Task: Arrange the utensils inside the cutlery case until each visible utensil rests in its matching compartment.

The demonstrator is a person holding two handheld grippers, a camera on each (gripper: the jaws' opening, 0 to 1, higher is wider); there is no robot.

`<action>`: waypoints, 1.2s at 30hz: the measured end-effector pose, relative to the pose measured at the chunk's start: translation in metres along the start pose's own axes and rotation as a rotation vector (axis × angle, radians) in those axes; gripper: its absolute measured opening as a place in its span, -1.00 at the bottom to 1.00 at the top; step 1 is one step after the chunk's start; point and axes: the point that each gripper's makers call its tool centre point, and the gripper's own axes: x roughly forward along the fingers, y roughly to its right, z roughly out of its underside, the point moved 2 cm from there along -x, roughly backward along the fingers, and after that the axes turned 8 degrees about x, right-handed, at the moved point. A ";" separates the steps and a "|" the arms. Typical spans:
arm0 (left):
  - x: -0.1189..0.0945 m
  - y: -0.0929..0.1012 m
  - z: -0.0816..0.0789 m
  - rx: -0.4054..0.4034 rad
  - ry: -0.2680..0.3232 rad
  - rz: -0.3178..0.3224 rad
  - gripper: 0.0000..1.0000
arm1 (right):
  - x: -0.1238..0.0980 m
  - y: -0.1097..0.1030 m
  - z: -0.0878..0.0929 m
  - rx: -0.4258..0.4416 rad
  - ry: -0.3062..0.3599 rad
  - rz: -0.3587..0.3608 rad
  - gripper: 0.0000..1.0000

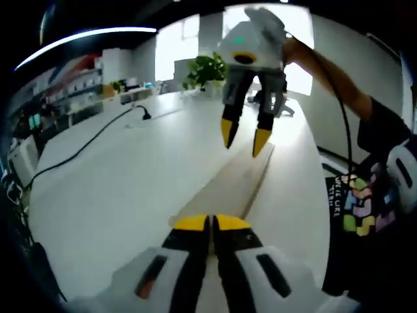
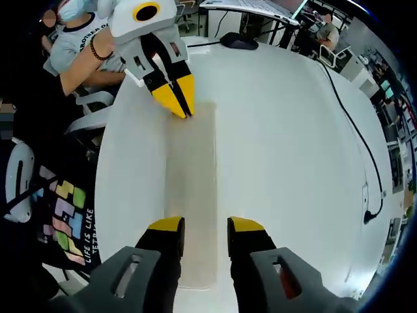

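White table (image 2: pixel 273 130) carried a pale wooden strip (image 2: pixel 190 195) along its near edge. Black cable (image 2: pixel 355 124) ran toward the far edge. Potted plant (image 1: pixel 207 68) stood at one far corner.

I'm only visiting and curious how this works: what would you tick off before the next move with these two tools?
1. Right gripper jaws open with nothing between them: ok.
2. Left gripper ready to grasp: not ok, its jaws are shut.
3. Long pale wooden strip lies flat on the white table: ok.
4. That strip is the cutlery case: cannot tell.
5. Where the utensils lie: cannot tell.
6. Black cable is well apart from the strip: ok.
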 end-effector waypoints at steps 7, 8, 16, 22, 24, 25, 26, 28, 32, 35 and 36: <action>0.000 0.000 0.000 0.008 -0.008 -0.006 -0.95 | -0.008 0.001 0.022 0.003 -0.038 0.017 -0.37; 0.000 0.000 0.000 0.009 -0.008 -0.007 -0.95 | -0.008 0.001 0.025 0.004 -0.043 0.018 -0.36; 0.001 0.000 0.000 0.011 -0.018 -0.013 -0.95 | -0.009 0.000 0.052 0.022 -0.068 0.014 -0.33; 0.001 0.000 -0.001 0.025 -0.038 -0.021 -0.96 | -0.011 0.001 0.072 0.033 -0.071 0.015 -0.33; 0.001 -0.001 0.000 0.026 -0.044 -0.020 -0.96 | -0.010 0.001 0.075 0.038 -0.070 0.015 -0.33; 0.001 -0.001 0.000 0.025 -0.048 -0.020 -0.96 | -0.010 0.000 0.077 0.039 -0.069 0.015 -0.33; 0.001 -0.001 -0.001 0.027 -0.052 -0.020 -0.96 | -0.010 0.000 0.078 0.040 -0.064 0.011 -0.35; 0.002 -0.001 -0.001 0.036 -0.063 -0.023 -0.96 | -0.010 -0.002 0.077 0.039 -0.047 0.008 -0.35; 0.002 -0.001 -0.001 0.045 -0.079 -0.028 -0.96 | -0.009 -0.003 0.078 0.029 -0.043 0.011 -0.34; 0.002 -0.001 -0.001 0.055 -0.097 -0.031 -0.96 | -0.008 -0.002 0.077 0.030 -0.047 0.017 -0.34; 0.002 -0.001 -0.001 0.060 -0.102 -0.031 -0.96 | -0.008 -0.002 0.077 0.029 -0.049 0.020 -0.34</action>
